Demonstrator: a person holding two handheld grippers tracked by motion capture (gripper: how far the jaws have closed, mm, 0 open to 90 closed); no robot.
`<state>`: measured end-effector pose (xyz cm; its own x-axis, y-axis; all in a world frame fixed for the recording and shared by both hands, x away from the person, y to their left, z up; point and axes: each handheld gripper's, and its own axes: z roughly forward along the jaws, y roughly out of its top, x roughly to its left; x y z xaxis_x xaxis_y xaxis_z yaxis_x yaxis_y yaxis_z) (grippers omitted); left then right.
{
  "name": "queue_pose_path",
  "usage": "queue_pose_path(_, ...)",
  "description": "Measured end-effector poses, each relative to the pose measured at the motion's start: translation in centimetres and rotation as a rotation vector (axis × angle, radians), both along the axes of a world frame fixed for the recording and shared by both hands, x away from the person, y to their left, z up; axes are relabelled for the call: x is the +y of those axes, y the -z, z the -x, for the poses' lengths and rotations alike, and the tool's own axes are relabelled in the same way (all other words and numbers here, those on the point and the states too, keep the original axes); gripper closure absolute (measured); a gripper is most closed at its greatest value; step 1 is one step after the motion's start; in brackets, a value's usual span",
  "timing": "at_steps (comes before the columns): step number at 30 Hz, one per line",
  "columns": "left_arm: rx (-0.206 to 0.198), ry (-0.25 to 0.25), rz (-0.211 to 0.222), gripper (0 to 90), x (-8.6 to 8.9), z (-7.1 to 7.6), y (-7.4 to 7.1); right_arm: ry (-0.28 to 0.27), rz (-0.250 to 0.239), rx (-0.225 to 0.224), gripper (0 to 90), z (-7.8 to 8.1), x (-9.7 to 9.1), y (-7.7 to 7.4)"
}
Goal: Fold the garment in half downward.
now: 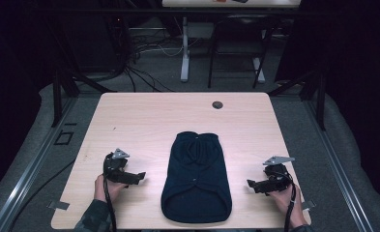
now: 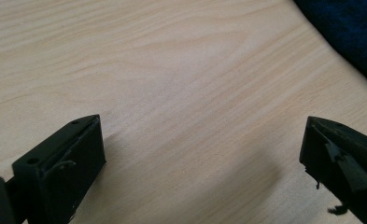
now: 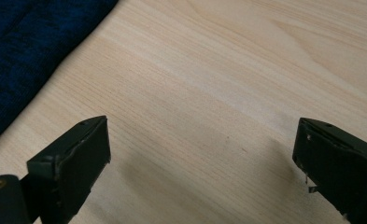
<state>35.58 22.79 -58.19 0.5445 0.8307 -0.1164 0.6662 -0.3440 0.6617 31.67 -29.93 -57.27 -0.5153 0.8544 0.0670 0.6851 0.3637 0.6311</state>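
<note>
A dark blue garment (image 1: 196,178) lies flat on the pale wooden surface (image 1: 144,121), near the person's edge and about midway between the two hands, its narrower end pointing away from the person. The left tongs (image 1: 138,177) sit to its left, held in the left hand (image 1: 100,186), jaws pointing toward the cloth but apart from it. The right tongs (image 1: 251,184) mirror them on the other side, held in the right hand (image 1: 286,195) (a grey three-cornered plate tops each one).

In the left gripper view the left tongs (image 2: 202,154) are released, jaws spread wide over bare wood, with the garment (image 2: 354,32) at the upper right corner. In the right gripper view the right tongs (image 3: 202,154) are likewise spread wide and grasp nothing, the garment (image 3: 27,51) at the upper left.

A small dark round hole (image 1: 217,105) marks the surface's far side.
</note>
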Motion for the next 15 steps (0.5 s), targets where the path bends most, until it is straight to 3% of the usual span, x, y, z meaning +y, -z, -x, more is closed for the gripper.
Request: queue_pose_path(15,-0.031,0.010,-0.017,0.1,-0.26,0.22,-0.61,0.000,0.033,-0.006,4.0,0.00,-0.06,-0.29)
